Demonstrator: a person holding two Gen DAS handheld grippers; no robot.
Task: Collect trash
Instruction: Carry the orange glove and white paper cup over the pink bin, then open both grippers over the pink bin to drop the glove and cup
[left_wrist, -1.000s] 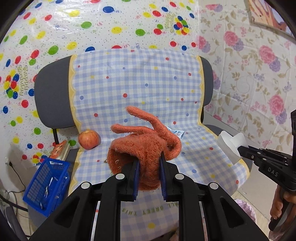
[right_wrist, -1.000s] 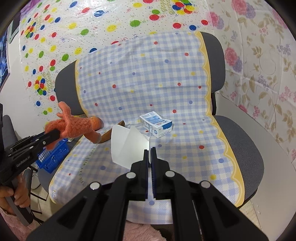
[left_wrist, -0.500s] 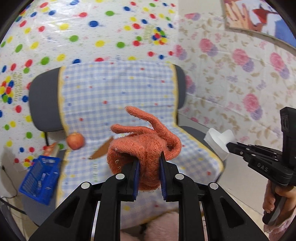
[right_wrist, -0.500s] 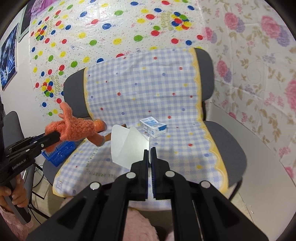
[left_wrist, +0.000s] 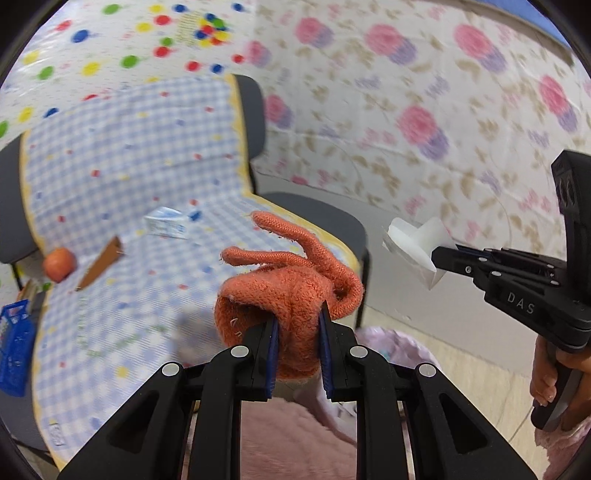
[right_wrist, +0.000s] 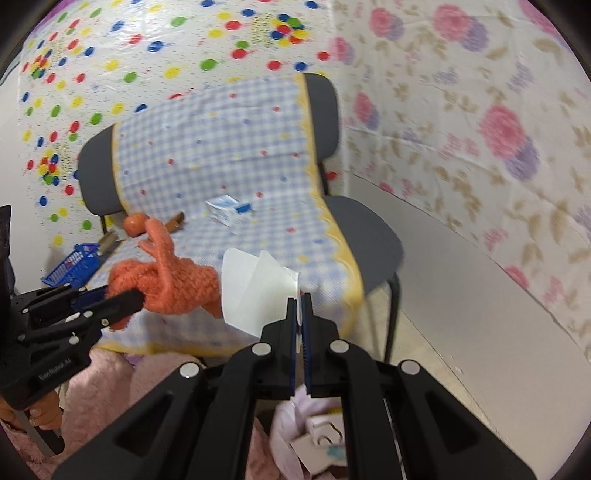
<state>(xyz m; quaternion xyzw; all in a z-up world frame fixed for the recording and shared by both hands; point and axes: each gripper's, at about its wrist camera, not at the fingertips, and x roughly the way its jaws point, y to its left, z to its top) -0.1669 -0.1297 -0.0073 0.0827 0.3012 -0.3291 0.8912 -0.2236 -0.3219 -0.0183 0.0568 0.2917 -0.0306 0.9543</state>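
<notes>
Floral wallpaper (right_wrist: 480, 155), checked-cloth chair (right_wrist: 229, 147) with box (right_wrist: 229, 210), apple (left_wrist: 59, 264), left tool (left_wrist: 295, 325) clamping knitted orange glove (left_wrist: 291, 295), right tool (right_wrist: 300, 306) pinching white paper (right_wrist: 251, 291)

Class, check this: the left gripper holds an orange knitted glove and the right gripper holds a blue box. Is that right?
Not quite. The right gripper holds a white sheet of paper, as the right wrist view shows; the blue box lies on the chair. The left gripper does hold the orange glove.
</notes>
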